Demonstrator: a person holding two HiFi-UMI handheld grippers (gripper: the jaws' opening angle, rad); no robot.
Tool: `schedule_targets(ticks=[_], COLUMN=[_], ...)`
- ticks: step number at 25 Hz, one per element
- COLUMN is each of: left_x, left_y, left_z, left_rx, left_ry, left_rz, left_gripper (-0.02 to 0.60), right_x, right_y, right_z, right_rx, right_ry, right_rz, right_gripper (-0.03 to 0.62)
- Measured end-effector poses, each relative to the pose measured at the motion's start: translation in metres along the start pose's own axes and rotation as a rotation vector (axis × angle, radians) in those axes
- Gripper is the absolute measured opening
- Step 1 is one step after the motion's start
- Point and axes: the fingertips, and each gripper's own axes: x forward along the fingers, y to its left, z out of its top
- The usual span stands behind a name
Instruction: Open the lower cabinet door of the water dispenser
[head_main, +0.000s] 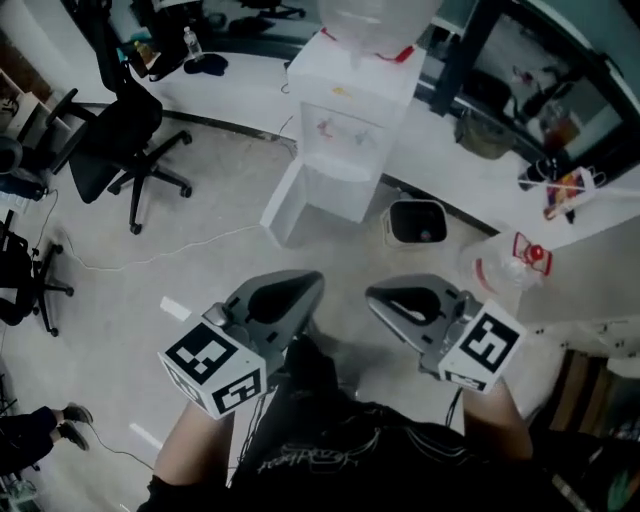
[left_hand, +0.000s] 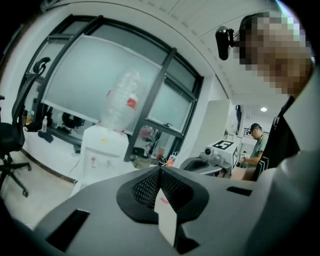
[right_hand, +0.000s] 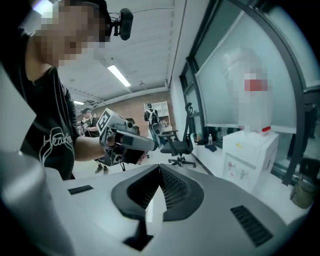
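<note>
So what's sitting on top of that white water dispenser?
A big clear water bottle, upended, with a red label. Its neck goes into the water dispenser, so the mouth is hidden.

There's the boxy white plastic water dispenser (head_main: 355, 95), upright on the pale floor (head_main: 200, 270) against the long white table (head_main: 470, 160), clear upturned bottle (head_main: 375, 20) on top. Its flat white lower cabinet door (head_main: 288, 208) hangs swung wide open, out to the left of the head view.
</note>
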Motion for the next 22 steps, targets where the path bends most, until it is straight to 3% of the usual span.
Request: schedule_targets(ticks=[5, 9, 16, 22], left_x=[-0.038, -0.056, -0.08, -0.089], left_y=[-0.092, -0.152, -0.213, -0.234], left_z=[0.047, 0.062, 0.08, 0.097], left_rx=[0.042, 0.125, 0.171, 0.196], left_ry=[-0.068, -0.064, -0.106, -0.117], left_rz=[-0.026, -0.043, -0.073, -0.074], left_gripper=[0.0, 0.0, 0.0, 0.0], right_x=[-0.072, -0.116, -0.151, -0.166], right_y=[0.061, 0.1, 0.15, 0.157], right_z=[0.061, 0.099, 0.136, 0.146], right_rx=[-0.023, -0.094, -0.028, -0.004], right_ry=[-0.071, -0.143, -0.264, -0.285], right_rz=[-0.038, -0.045, 0.065, 0.06], right_gripper=[0.012, 0.012, 0.012, 0.012])
